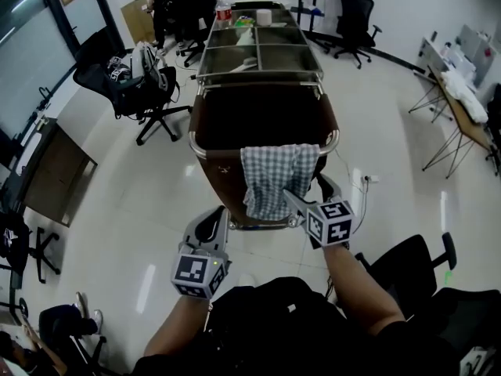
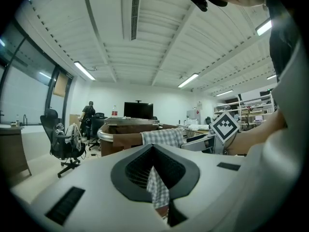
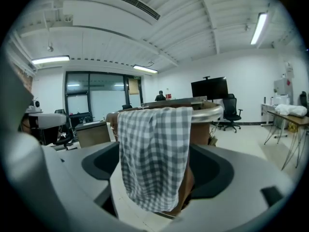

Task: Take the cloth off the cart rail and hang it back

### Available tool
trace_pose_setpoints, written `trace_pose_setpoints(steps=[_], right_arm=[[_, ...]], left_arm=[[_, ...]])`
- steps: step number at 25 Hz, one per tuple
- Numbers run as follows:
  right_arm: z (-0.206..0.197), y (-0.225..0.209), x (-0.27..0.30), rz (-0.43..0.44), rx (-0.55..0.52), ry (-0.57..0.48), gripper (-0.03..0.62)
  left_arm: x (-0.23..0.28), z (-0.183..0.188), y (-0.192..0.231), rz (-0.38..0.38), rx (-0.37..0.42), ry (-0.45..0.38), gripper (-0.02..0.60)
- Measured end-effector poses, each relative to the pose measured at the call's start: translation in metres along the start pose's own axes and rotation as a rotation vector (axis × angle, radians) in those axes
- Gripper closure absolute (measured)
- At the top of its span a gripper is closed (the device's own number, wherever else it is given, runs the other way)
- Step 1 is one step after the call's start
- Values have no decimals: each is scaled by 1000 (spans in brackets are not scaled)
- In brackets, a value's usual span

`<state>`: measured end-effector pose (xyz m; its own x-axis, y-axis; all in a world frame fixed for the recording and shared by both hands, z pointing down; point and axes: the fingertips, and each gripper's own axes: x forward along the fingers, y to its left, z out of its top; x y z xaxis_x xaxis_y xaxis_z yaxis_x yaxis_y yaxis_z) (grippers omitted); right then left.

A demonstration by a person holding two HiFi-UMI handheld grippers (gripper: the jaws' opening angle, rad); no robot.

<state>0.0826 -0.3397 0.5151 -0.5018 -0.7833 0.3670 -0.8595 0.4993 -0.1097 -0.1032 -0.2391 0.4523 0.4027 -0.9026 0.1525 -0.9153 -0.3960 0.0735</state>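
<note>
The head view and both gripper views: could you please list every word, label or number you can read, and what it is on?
No text can be read in any view.
Marker cubes: black-and-white square patterns only, no letters or digits.
Bottle on the cart's far end: red label, too small to read.
Dark screen: nothing shown on it.

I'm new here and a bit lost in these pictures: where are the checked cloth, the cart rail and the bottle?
checked cloth [image 1: 278, 180], head view, middle of the hanging fabric.
cart rail [image 3: 207, 113], right gripper view, bare metal just right of the cloth.
bottle [image 1: 224, 12], head view, its red label.
</note>
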Motion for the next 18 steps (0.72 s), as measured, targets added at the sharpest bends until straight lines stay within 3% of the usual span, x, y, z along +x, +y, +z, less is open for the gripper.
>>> trace_pose_setpoints(steps=[8,11,16,18], right_arm=[[8,30,43,-17,18,-7,62],[16,55,56,-67,22,-46,3],[15,55,81,-241,-19,-52,7],[17,48,81,-283,-24,-58,75]], left_arm=[[20,3,40,-46,9,15,581],[22,1,53,-53,3,25,581],[19,-5,76,-44,0,38,581],[16,-5,81,-42,-7,39,581]])
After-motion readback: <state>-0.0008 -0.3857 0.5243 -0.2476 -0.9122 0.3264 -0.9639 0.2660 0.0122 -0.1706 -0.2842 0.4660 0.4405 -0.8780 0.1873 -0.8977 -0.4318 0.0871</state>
